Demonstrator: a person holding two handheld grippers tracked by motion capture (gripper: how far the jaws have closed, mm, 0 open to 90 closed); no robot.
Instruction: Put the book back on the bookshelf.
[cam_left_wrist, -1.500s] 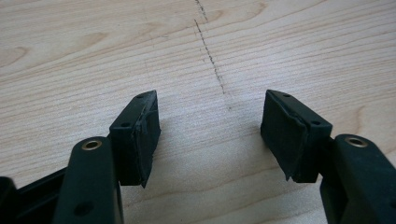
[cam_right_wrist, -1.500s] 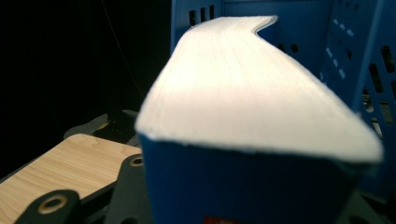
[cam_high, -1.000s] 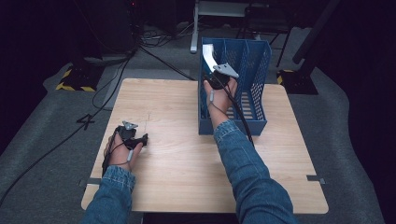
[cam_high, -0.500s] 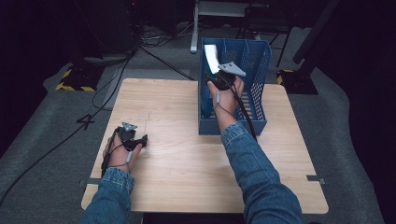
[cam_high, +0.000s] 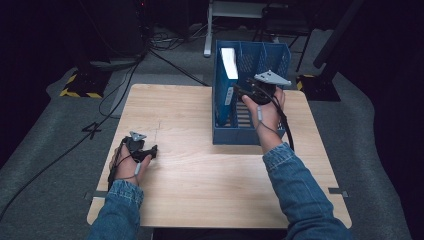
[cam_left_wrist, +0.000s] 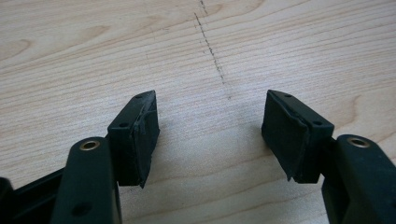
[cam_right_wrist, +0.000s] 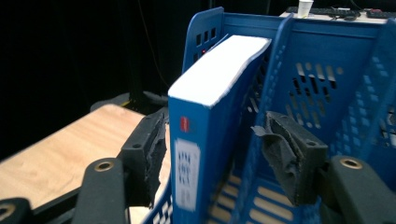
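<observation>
Jaws of the right gripper (cam_right_wrist: 212, 158), just opening, straddle the blue book (cam_right_wrist: 205, 140) in the rack (cam_right_wrist: 327, 56) without pressing; left gripper (cam_left_wrist: 210, 135) gapes empty.

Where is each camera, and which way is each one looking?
High view: above the person's side, looking forward and down on the table; both forearms, left gripper, right gripper.
Left gripper view: on the left gripper, facing bare tabletop; its open jaws.
Right gripper view: on the right gripper, facing the blue book in the blue rack.
Shared: high and right gripper views both show book and rack.
</observation>
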